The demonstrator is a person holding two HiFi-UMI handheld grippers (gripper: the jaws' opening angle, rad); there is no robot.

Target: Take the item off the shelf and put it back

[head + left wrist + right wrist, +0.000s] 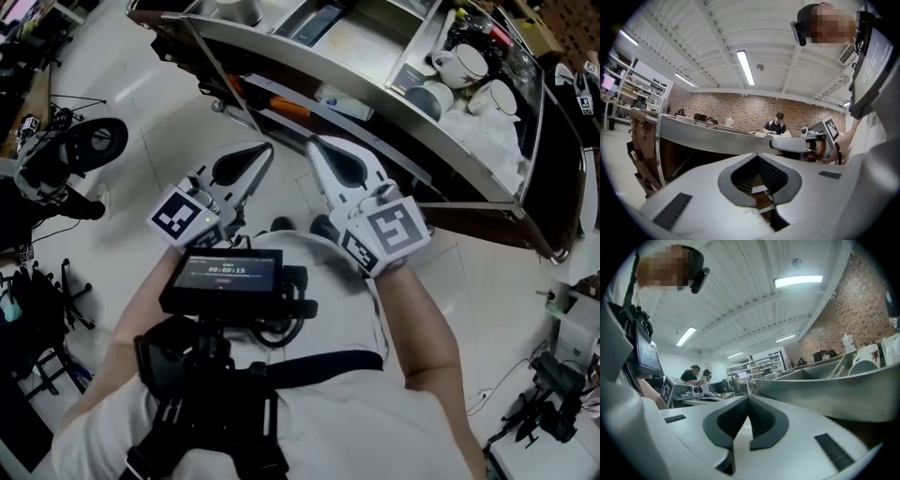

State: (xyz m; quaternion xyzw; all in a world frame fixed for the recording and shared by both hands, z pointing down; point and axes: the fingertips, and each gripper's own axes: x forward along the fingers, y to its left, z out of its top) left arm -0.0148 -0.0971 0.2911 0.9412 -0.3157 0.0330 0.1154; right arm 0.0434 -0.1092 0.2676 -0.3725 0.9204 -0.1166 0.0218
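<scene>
Left gripper (265,150), white jaws closed tip to tip on nothing, is held alongside the right gripper (314,145), likewise closed and empty. Both point at the long grey metal shelf (361,42) just ahead of them. Ahead and to the right of the right gripper, in the shelf's end compartment, sit several white ceramic cups (462,66). They are the likeliest items for the task, though which one is meant cannot be told. Neither gripper touches any of them. Such a cup would probably be light, rigid, smooth-glazed and breakable. A hold across the rim, one jaw inside the wall and one outside, looks safer than the thin handle, and a gentle squeeze should suffice.
</scene>
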